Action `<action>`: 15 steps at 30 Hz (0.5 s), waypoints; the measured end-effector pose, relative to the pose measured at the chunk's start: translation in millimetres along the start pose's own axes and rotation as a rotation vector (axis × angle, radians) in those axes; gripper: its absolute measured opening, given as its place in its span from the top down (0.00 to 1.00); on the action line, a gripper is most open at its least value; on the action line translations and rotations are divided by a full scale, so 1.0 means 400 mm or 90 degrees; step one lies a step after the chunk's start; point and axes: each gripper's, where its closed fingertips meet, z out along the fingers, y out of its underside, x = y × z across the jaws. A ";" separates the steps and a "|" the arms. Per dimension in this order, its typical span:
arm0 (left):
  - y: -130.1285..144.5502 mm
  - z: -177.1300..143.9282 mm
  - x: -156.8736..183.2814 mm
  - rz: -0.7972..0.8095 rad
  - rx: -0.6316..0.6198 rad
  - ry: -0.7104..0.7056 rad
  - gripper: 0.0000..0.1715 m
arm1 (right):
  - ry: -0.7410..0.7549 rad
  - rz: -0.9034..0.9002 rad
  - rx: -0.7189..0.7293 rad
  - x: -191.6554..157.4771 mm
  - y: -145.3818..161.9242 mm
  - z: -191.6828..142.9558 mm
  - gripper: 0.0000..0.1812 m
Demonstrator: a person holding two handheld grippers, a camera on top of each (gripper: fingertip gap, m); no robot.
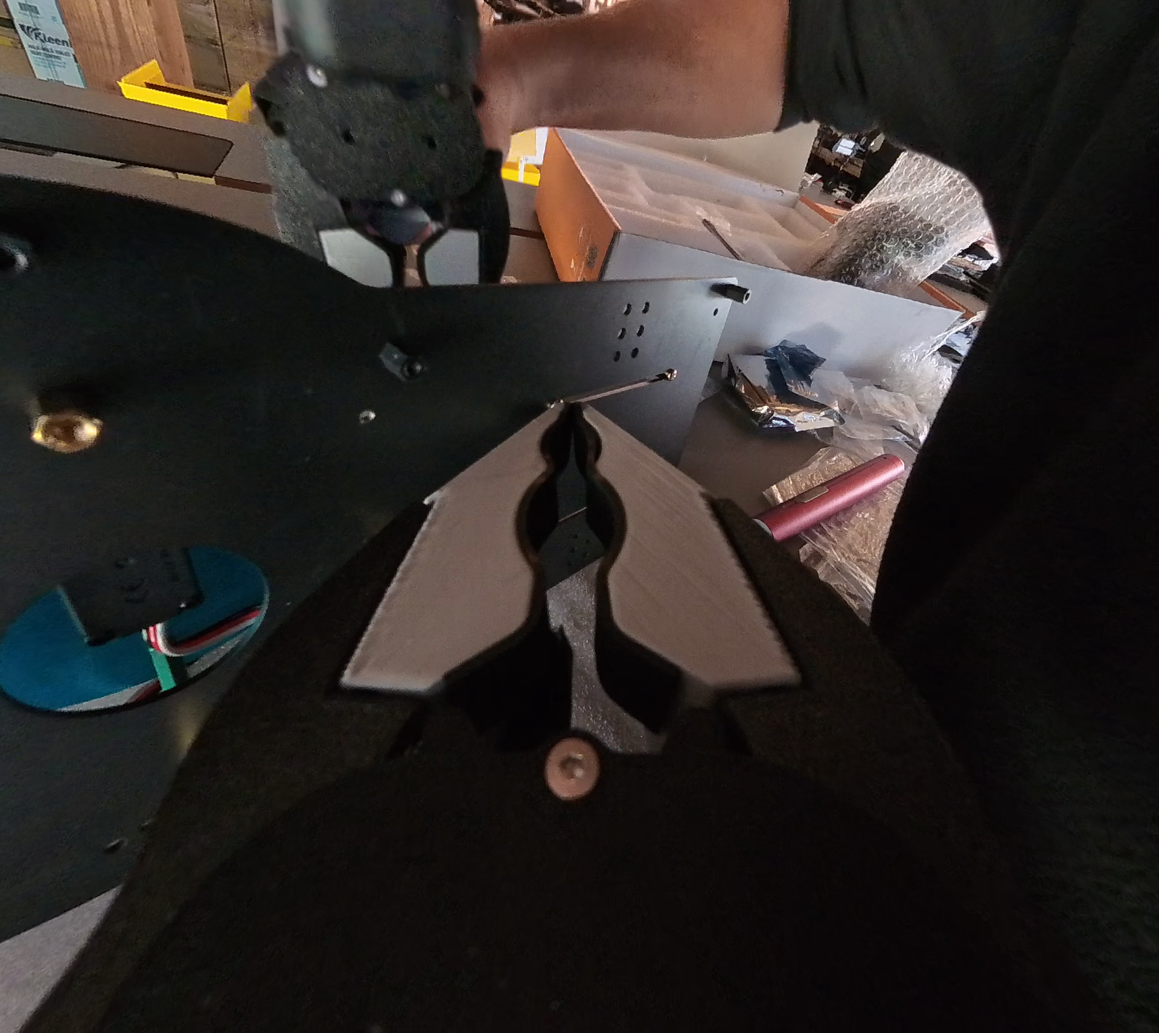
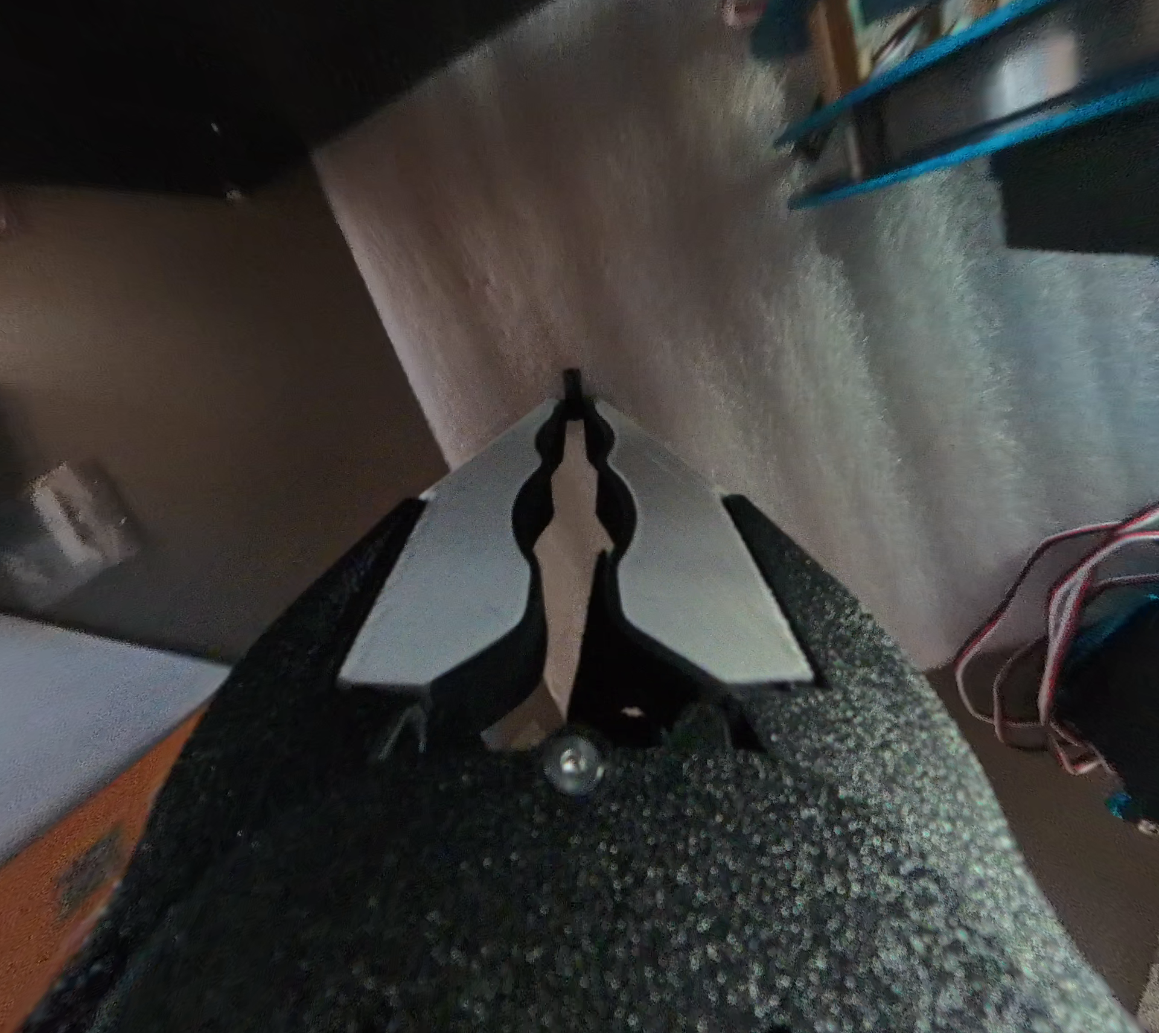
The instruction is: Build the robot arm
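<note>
Presently: left gripper (image 1: 569, 407) jaws clenched on thin metal rod (image 1: 618, 386), long axis slanting up-right across flat black plate (image 1: 251, 376). Right gripper (image 2: 572, 385) jaws clenched on small dark piece, before white foam (image 2: 658, 250).

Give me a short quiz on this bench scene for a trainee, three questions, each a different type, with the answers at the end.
1. True or false: the left gripper is shut on a thin metal rod.
2. The red cylindrical tool lies: A) inside an orange box, B) on plastic wrapping, C) between gripper fingers.
3. What colour are the stacked plates beyond the right gripper?
Key: 1 true; 2 B; 3 blue.
</note>
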 end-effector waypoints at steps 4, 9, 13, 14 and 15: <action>0.000 0.001 -0.001 0.005 -0.002 -0.003 1.00 | 0.000 0.038 0.006 -0.001 0.021 -0.016 0.97; 0.000 0.001 -0.001 0.003 0.001 -0.003 1.00 | 0.020 0.076 0.014 0.006 0.006 -0.033 0.92; 0.000 0.001 -0.001 0.003 0.002 -0.003 1.00 | 0.047 0.045 -0.019 0.004 0.001 -0.028 0.92; 0.000 0.001 -0.001 0.003 0.003 -0.003 1.00 | 0.053 0.039 -0.034 0.006 0.006 -0.021 0.92; 0.000 0.001 -0.001 0.003 0.003 -0.003 1.00 | 0.053 0.032 -0.058 0.004 0.017 -0.012 0.92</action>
